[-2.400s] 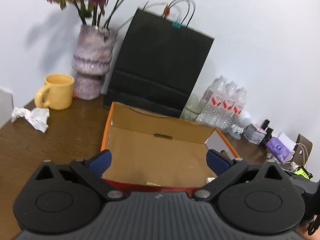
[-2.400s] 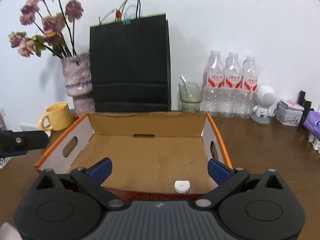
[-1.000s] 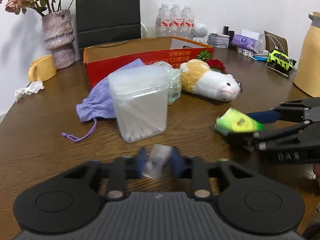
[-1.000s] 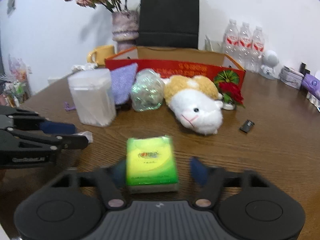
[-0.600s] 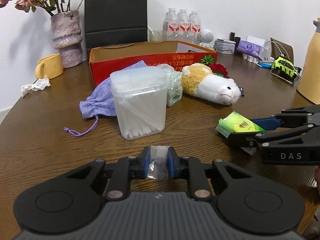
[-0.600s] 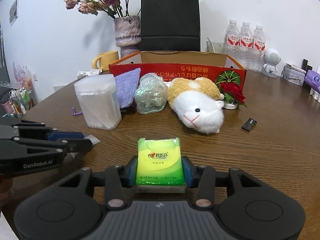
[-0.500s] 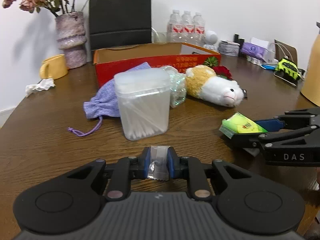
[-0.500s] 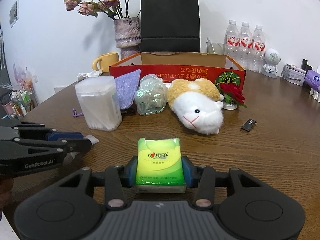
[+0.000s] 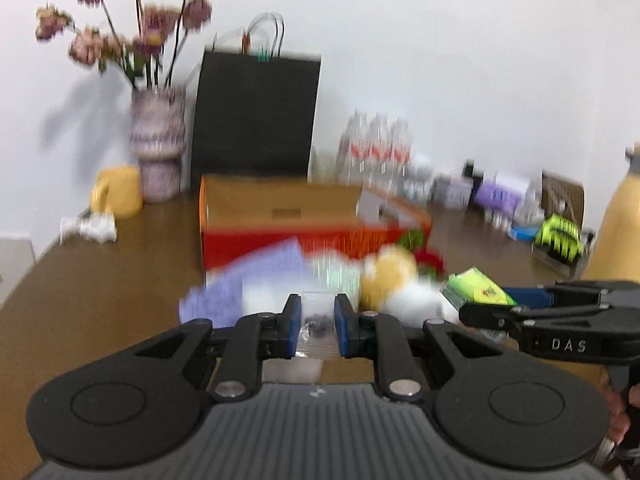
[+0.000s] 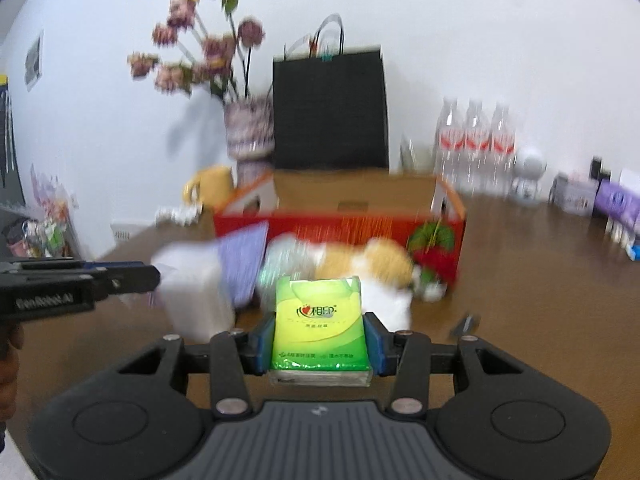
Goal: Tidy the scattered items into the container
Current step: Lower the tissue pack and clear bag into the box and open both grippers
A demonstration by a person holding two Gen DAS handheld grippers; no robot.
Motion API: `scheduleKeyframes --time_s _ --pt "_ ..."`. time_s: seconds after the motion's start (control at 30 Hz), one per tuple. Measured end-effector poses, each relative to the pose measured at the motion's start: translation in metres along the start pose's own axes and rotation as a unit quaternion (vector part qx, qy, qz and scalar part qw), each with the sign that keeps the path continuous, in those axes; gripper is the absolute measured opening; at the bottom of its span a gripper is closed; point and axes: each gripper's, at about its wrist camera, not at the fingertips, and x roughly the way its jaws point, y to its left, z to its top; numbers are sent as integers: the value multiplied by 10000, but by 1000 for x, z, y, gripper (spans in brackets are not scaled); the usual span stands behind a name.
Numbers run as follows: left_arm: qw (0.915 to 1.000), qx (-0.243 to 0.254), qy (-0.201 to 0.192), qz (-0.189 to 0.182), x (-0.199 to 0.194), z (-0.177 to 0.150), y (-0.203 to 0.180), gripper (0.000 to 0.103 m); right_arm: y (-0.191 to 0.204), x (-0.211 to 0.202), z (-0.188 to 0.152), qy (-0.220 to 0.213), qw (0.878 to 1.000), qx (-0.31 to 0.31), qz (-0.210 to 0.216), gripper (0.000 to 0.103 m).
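One cardboard box (image 10: pixel 352 196) with a red front stands at the far side of the table (image 10: pixel 540 280). Near its front lie one lilac pouch (image 10: pixel 244 264), one clear swab tub (image 10: pixel 196 296), one plush toy (image 10: pixel 372 268) and one small dark item (image 10: pixel 464 324); blur hides finer detail. Behind the box stand three water bottles (image 10: pixel 474 140), one black bag (image 10: pixel 330 108), one vase (image 10: pixel 248 132) and one yellow mug (image 10: pixel 210 186).

The left gripper (image 9: pixel 316 324) has its fingers nearly closed, clamping one small clear packet (image 9: pixel 318 326) above the table. The right gripper (image 10: pixel 319 340) has its fingers partly apart, pressed on both sides of one green tissue pack (image 10: pixel 319 324), held above the table, near of the box.
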Motion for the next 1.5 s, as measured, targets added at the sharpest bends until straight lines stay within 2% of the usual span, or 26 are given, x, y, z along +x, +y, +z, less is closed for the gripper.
scheduleKeyframes --time_s 0.17,0.37,0.5,0.6,0.7,0.77,0.93,0.97,1.0,1.03,1.07,1.1,1.2,1.5 --pt "9992 -78 -404 -5 23 47 4 18 -16 10 44 -414 9991 101 -21 44" --pt "9978 -495 -428 124 88 88 20 18 -31 62 95 -532 9984 61 -197 44" --pt "9967 -732 -331 134 129 98 42 19 -43 113 118 -343 9990 142 -267 44" --pt "9975 -667 -212 132 155 102 54 19 -46 144 126 -219 9994 25 -274 44" --pt "9960 -877 96 152 180 101 70 18 -56 175 130 -21 9996 88 -282 44" --pt "9931 -1162 177 -43 187 100 82 18 -65 194 128 185 9994 187 -230 44" --pt "9925 -1148 339 228 194 100 90 20 -72 222 118 571 9976 201 -346 45" --pt "9923 -1159 374 245 196 100 90 24 -72 222 116 611 9973 207 -358 51" --pt "9921 -1148 426 276 197 100 89 39 -71 222 115 622 9972 217 -361 70" --pt "9921 -1116 487 307 198 99 88 50 -70 222 115 636 9970 207 -381 83" --pt "9923 -1069 526 353 198 99 85 69 -68 221 115 629 9970 167 -411 98" --pt "9926 -1009 530 420 199 99 83 78 -66 218 115 581 9973 103 -438 98" --pt "9935 -886 525 493 198 100 77 87 -61 214 116 558 9972 -6 -502 99" --pt "9933 -853 576 533 200 99 76 95 -61 216 117 636 9965 14 -542 99"
